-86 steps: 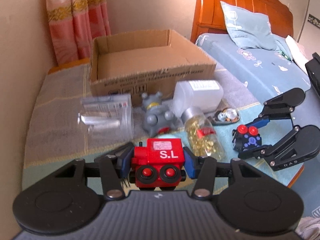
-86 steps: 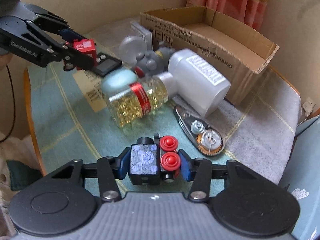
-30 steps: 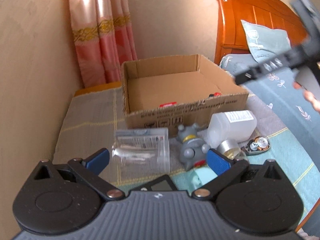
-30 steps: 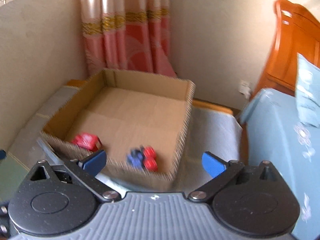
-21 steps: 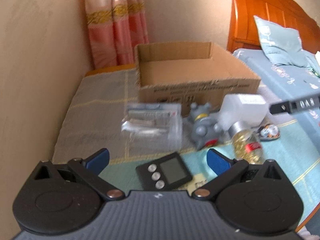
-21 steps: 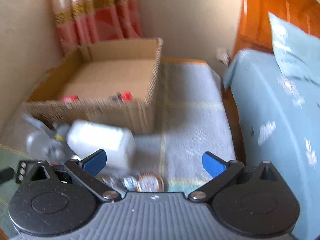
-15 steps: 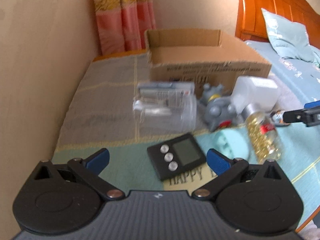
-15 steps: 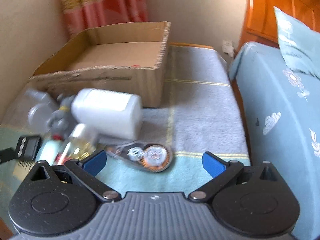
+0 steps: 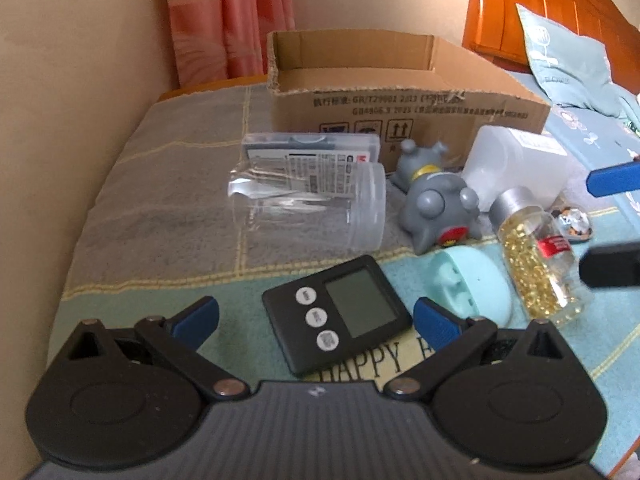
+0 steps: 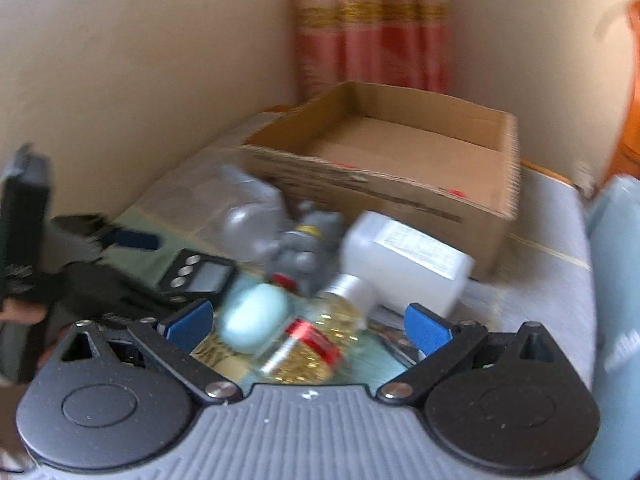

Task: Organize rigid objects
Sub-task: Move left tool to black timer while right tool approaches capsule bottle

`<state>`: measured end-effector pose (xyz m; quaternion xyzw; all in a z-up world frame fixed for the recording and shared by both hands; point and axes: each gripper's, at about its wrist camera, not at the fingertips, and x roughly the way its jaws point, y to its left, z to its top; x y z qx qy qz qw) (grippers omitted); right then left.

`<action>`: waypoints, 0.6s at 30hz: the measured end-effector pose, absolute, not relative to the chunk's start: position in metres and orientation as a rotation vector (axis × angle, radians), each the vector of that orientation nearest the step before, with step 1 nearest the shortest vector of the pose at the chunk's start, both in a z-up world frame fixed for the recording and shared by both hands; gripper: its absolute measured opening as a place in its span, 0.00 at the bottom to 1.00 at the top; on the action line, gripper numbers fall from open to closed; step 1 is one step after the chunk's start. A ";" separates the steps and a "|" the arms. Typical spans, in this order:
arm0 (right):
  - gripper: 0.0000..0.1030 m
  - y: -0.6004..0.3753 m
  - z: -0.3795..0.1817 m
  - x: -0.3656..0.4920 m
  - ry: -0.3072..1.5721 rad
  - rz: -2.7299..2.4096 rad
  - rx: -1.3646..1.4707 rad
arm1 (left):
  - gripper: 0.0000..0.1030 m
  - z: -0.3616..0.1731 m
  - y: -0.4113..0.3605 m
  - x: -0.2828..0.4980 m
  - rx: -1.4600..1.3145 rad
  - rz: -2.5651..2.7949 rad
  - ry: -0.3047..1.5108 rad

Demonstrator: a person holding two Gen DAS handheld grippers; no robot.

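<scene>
My left gripper (image 9: pixel 316 320) is open just above the blanket, and a black digital timer (image 9: pixel 336 312) lies flat between its blue fingertips. Beyond it lie a clear plastic jar (image 9: pixel 308 208), a grey toy animal (image 9: pixel 436 208), a mint case (image 9: pixel 468 286), a bottle of golden capsules (image 9: pixel 536 256) and a white bottle (image 9: pixel 516 164). The open cardboard box (image 9: pixel 400 92) stands behind them. In the blurred right wrist view, my right gripper (image 10: pixel 307 323) is open low over the capsule bottle (image 10: pixel 308 344), beside the mint case (image 10: pixel 254 318). Its fingers (image 9: pixel 612 180) show at the right edge of the left wrist view.
A beige wall (image 9: pixel 80 80) runs close along the left of the blanket-covered surface, with a pink curtain (image 9: pixel 224 16) behind the box. A bed with a wooden headboard (image 9: pixel 540 12) and a pillow lies to the right. A small round trinket (image 9: pixel 572 220) lies by the capsule bottle.
Both grippers let go of the red and blue toy blocks into the box and came back low. The left now frames the timer. The right has swung left over the capsule bottle.
</scene>
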<state>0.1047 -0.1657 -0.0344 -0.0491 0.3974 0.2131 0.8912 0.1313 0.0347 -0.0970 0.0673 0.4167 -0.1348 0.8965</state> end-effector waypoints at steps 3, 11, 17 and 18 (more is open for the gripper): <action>1.00 -0.161 -0.036 0.112 0.859 0.490 -0.113 | 0.99 -0.102 0.036 0.133 0.135 -0.274 0.876; 1.00 -0.161 -0.058 0.101 1.040 0.612 -0.043 | 0.99 -0.103 0.060 0.131 0.104 -0.227 0.880; 1.00 -0.156 -0.069 0.100 1.100 0.676 0.112 | 0.99 -0.103 0.073 0.131 0.094 -0.165 0.884; 1.00 -0.154 -0.070 0.100 1.108 0.683 0.120 | 0.99 -0.103 0.076 0.130 0.091 -0.164 0.886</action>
